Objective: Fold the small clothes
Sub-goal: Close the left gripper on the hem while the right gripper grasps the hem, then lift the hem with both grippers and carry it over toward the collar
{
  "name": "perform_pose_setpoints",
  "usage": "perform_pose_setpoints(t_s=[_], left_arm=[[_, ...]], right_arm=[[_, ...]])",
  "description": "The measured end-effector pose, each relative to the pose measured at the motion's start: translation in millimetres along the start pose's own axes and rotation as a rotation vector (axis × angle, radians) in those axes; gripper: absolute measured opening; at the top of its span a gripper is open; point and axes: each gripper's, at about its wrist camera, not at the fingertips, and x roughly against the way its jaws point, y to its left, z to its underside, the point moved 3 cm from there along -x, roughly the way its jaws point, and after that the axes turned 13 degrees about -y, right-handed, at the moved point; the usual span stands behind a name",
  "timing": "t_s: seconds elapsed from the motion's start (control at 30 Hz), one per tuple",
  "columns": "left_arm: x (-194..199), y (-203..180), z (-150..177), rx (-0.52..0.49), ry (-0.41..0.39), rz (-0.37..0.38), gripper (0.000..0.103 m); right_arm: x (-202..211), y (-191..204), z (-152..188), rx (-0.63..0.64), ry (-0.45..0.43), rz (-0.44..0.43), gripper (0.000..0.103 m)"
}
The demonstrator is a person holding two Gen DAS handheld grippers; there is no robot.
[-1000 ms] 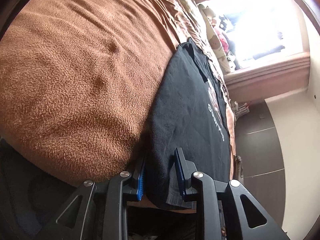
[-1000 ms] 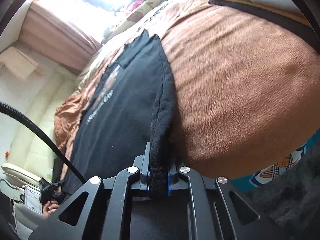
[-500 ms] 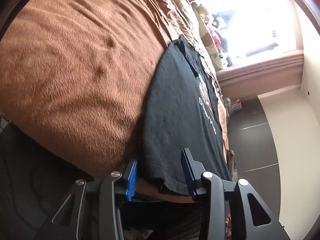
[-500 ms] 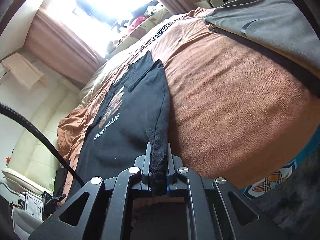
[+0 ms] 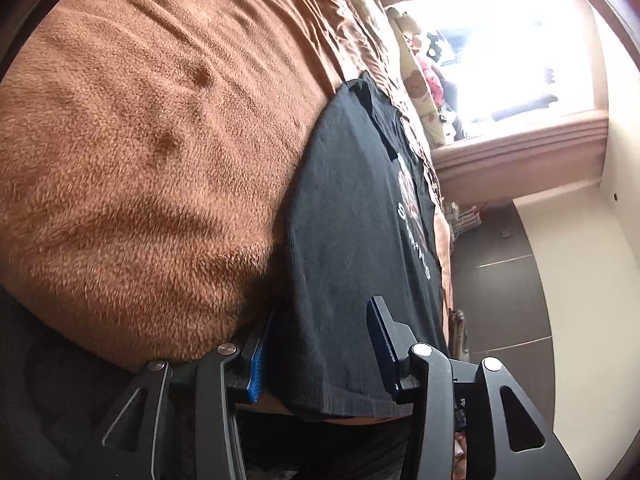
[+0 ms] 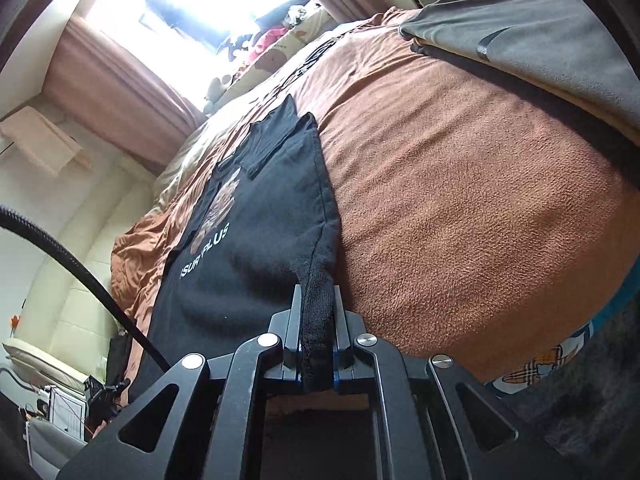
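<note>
A black T-shirt (image 5: 352, 216) lies flat on a bed with a fuzzy brown blanket (image 5: 132, 152) on top, and its bottom hem hangs at the near edge of the bed. The shirt has a picture and white letters on its front, and one side looks folded over onto the middle. The left gripper (image 5: 320, 344) is at the near edge of the bed with its fingers (image 5: 382, 330) spread wide apart; the hem of the shirt sits between them, but they are not squeezing it. The right gripper (image 6: 316, 320) has its fingers (image 6: 297, 320) clenched tight on a bunched bit of the shirt's hem, grasping the black cloth at the near edge of the bed. A gray piece of clothing (image 6: 532, 28) lies on the bed near the far right corner, well apart from the black shirt. Along the far edge of the bed there is a cream pillow with little bears (image 5: 420, 92) on it, and some soft toys (image 6: 268, 40) sit there too. Behind them is a very bright window (image 6: 200, 4) with pinkish-brown curtains (image 6: 112, 92) beside it. A black cable (image 6: 72, 260) curves through the right wrist view. A cloth with a bear and a checked pattern (image 6: 536, 364) peeks out under the blanket at the near edge of the bed. No boxes or baskets can be made out
</note>
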Motion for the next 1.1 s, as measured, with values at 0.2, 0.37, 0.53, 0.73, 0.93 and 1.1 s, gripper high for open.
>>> perform_pose_setpoints(t_s=[0.2, 0.37, 0.53, 0.73, 0.93, 1.1], left_arm=[[7, 5, -4, 0.016, -0.006, 0.009, 0.012], [20, 2, -10, 0.015, -0.023, 0.056, 0.007], [36, -4, -19, -0.011, -0.046, 0.070, 0.004], [65, -18, -36, -0.023, -0.113, 0.123, 0.002], [91, -46, -54, -0.038, -0.167, 0.198, 0.002], [116, -71, -67, -0.037, -0.214, 0.275, 0.002]], right_arm=[[5, 8, -4, 0.011, -0.011, -0.019, 0.006], [13, 18, -8, 0.010, -0.023, -0.041, 0.006], [21, 30, -12, 0.019, -0.042, -0.066, 0.006], [33, 47, -21, 0.018, -0.073, -0.122, 0.005], [51, 67, -32, 0.045, -0.112, -0.181, 0.005], [72, 80, -41, 0.056, -0.152, -0.231, 0.005]])
